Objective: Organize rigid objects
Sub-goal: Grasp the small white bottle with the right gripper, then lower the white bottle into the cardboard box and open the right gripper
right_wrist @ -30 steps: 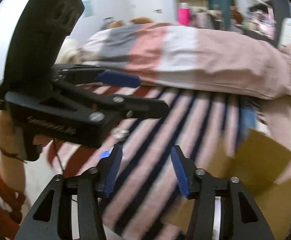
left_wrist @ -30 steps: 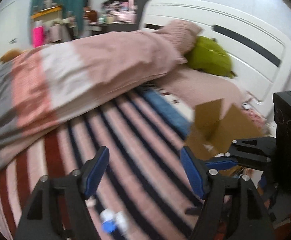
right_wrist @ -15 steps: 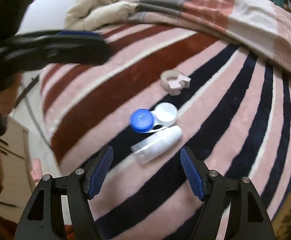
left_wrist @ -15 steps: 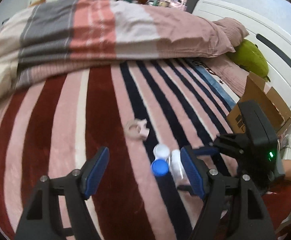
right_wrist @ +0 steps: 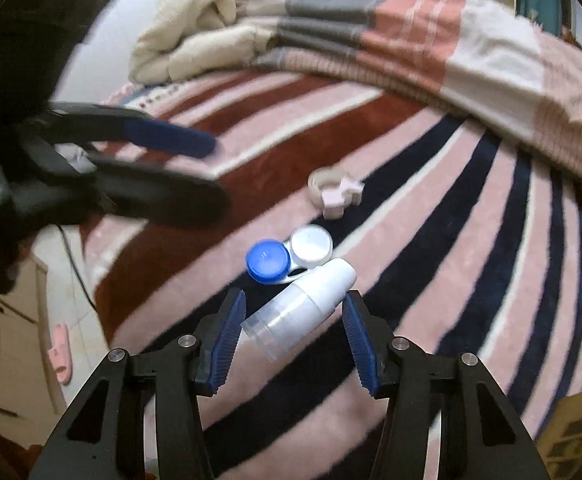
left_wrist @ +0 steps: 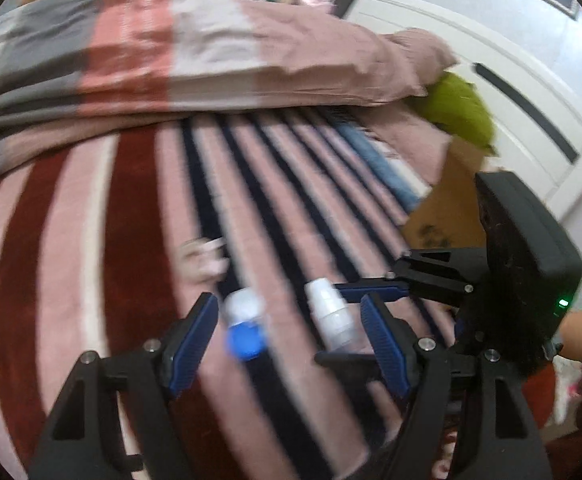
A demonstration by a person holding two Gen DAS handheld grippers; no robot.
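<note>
On the striped blanket lie a small clear bottle with a white cap (right_wrist: pixel 299 316), a contact lens case with one blue and one white lid (right_wrist: pixel 287 256), and a pale pink ring-shaped piece (right_wrist: pixel 333 190). My right gripper (right_wrist: pixel 295 308) straddles the bottle. Its jaws are closing and the pads stand close to the bottle's sides without visibly pressing. My left gripper (left_wrist: pixel 287 332) hangs open just above the blanket. Between its fingers in the left wrist view are the lens case (left_wrist: pixel 245 328) and the bottle (left_wrist: pixel 331 312). The pink piece (left_wrist: pixel 203 258) lies beyond, blurred.
An open cardboard box (left_wrist: pixel 447 208) stands on the bed at the right, near a green plush (left_wrist: pixel 459 112) and the white headboard (left_wrist: pixel 531 92). A folded pink and grey duvet (right_wrist: pixel 431 40) lies across the far side. A cream blanket (right_wrist: pixel 195 36) lies bunched beside it.
Both grippers have come down toward the striped blanket and closer to the small objects. The right jaws widened, then narrowed around the bottle. The left jaws kept their width.
</note>
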